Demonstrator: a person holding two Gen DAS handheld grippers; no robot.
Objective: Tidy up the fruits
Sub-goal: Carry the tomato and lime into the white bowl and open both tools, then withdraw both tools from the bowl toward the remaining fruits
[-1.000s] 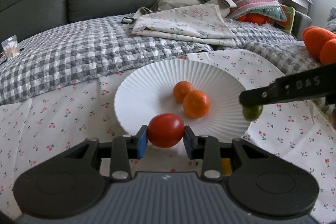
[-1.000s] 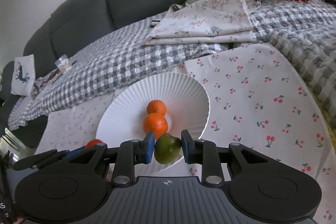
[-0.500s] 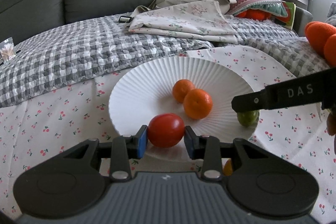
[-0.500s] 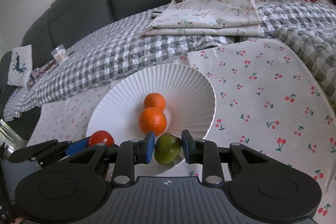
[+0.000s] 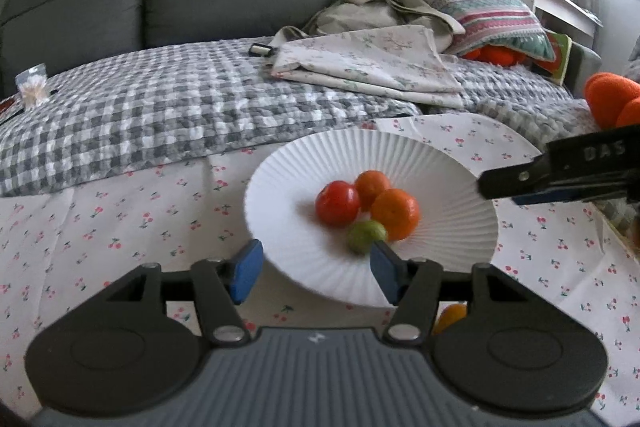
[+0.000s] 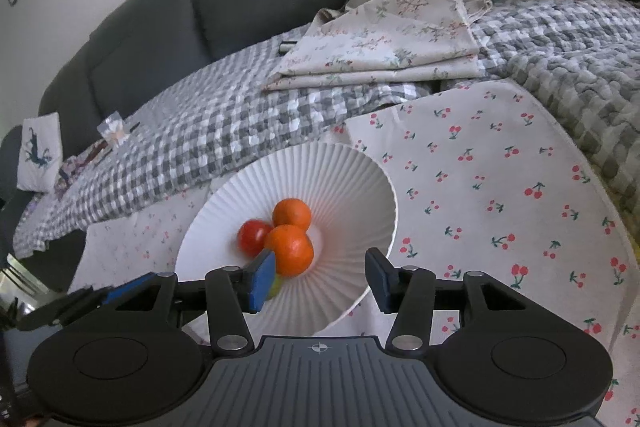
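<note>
A white ribbed plate on the cherry-print cloth holds a red tomato, two oranges and a green lime. My left gripper is open and empty, just in front of the plate's near rim. My right gripper is open and empty over the plate's near edge; it shows in the left wrist view at the right. The lime is partly hidden behind my right gripper's left fingertip.
A yellow-orange fruit lies on the cloth under my left gripper. Folded floral cloth, a striped pillow and orange plush things sit on the grey checked blanket in front of the dark sofa.
Both grippers have opened and drawn back. The tomato and the lime have left them and now lie on the plate beside the oranges.
</note>
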